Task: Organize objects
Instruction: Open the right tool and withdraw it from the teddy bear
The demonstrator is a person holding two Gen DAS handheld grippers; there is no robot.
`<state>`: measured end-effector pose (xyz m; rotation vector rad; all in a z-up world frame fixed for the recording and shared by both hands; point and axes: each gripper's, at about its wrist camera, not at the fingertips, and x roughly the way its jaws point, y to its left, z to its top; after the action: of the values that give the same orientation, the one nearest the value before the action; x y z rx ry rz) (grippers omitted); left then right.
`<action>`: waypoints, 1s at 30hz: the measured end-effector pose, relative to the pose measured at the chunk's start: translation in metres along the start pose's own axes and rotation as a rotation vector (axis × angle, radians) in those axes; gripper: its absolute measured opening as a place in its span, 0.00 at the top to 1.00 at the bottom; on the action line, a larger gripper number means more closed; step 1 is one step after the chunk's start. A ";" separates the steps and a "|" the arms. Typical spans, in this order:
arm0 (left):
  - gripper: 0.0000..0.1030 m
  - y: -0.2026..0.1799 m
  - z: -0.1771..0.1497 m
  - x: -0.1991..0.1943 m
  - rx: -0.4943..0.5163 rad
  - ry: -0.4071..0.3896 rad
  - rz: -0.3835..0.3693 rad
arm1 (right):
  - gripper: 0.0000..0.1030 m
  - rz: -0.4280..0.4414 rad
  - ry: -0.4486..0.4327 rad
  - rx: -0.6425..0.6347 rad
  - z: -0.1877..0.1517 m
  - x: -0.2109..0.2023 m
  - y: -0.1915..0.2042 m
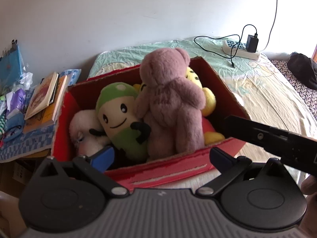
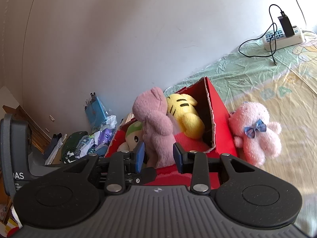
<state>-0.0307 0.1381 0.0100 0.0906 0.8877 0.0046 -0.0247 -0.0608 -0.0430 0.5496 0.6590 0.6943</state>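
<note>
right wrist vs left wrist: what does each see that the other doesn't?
Only the right wrist view shows the light pink bear with a blue bow, lying on the bed outside the red box. Only the left wrist view shows the stacked books and the white plush. Both show the mauve bear standing in the box, the green plush, the yellow plush and the power strip.

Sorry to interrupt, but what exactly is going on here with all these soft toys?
A person with a gripper in each hand is tidying plush toys into a red cardboard box on the bed. The mauve teddy bear stands upright in the box beside a green smiling plush and a yellow striped plush. The right gripper is open with its fingers either side of the bear; the left gripper is open too. A pink bear with a blue bow sits outside the box.
</note>
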 end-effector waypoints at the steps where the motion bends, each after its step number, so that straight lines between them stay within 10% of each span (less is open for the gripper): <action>1: 0.01 -0.001 -0.003 -0.001 -0.001 0.002 0.002 | 0.65 0.000 0.000 0.003 -0.001 -0.001 0.000; 30: 0.01 -0.034 -0.044 0.031 -0.012 0.216 -0.125 | 0.65 -0.107 0.069 0.079 -0.029 -0.017 -0.037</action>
<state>-0.0461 0.1091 -0.0446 0.0237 1.1075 -0.0982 -0.0399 -0.0902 -0.0804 0.5613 0.7777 0.5909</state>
